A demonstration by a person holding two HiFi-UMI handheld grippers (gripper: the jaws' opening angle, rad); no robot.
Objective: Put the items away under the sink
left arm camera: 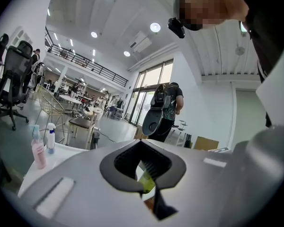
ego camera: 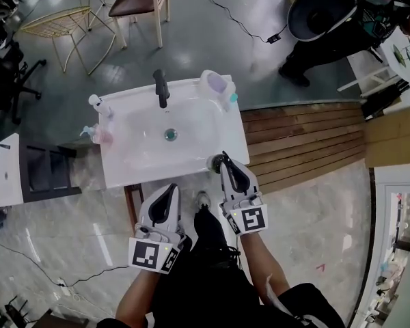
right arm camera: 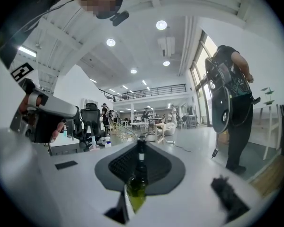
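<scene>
Your right claw (right arm camera: 141, 148) pinches a green glass bottle (right arm camera: 136, 188), upright between its jaws; the left claw (left arm camera: 141, 145) nips a yellow-green item (left arm camera: 148, 182). Expect heavy, slick, fragile glass: grip its body.

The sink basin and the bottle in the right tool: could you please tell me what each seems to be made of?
Sink basin: probably glazed ceramic; smooth, glossy white. Bottle: apparently green glass, shiny and translucent, light showing through its lower body; could be plastic.

Glossy sink (ego camera: 212, 125), grn glass bottle (right arm camera: 138, 174), wood deck (ego camera: 301, 142).
</scene>
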